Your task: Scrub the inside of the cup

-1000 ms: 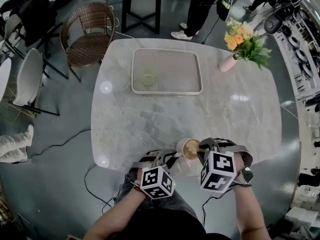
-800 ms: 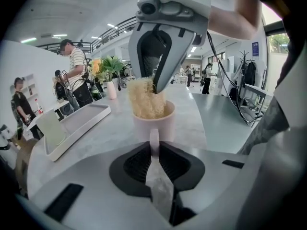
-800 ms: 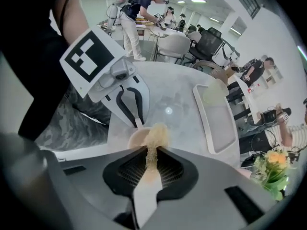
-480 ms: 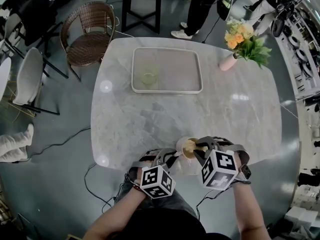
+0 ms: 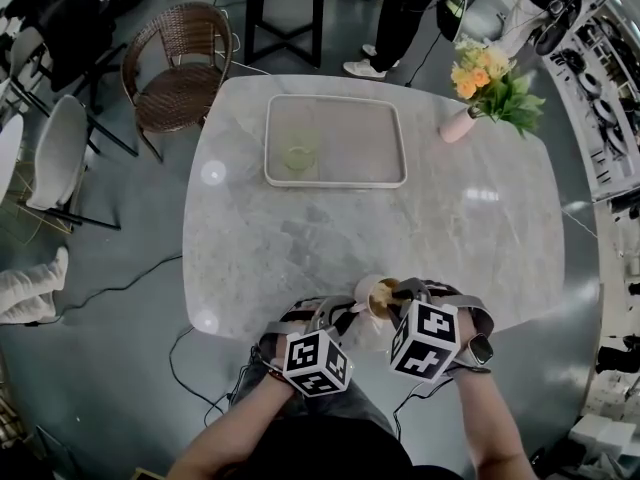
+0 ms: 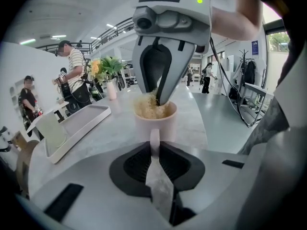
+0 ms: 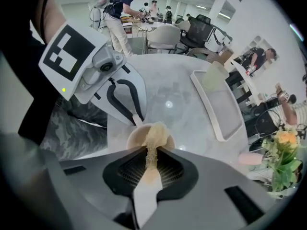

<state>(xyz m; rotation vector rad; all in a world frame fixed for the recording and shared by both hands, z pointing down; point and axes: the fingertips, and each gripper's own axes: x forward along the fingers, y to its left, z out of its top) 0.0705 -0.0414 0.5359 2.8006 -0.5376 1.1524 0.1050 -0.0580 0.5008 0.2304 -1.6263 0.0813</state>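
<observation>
**Hidden or unclear**
- The cup (image 5: 368, 290) stood upright on the table (image 5: 300, 238), close to its near edge and between the two grippers.
- In the head view, the left gripper (image 6: 154, 148) covered the cup's handle and lower wall. The right gripper (image 7: 150, 153) overlapped part of the cup's mouth.
- No view showed the cup's inner floor, because the tan fibrous scrubber (image 7: 154, 134) filled the opening. Whether the scrubber reached the bottom could not be told.
- The far tray (image 5: 335, 180) held a pale green glass (image 5: 297, 158), seen only as a blur in both gripper views.
- Flowers (image 5: 490, 80) stood at the far right of the table, cut off at the frame edge in the right gripper view.

**Fingers**
- The left gripper's fingers were pinching the handle (image 6: 154, 139), almost pressed together.
- The right gripper's fingers were pinching the upper end of the scrubber, which hung down into the cup.

**Change from a second earlier**
- The cup and the left gripper had not shifted.
- The right gripper's marker cube sat slightly nearer the left one, with its face turned a little.
- Less of the scrubber showed in the cup's mouth in the head view.
</observation>
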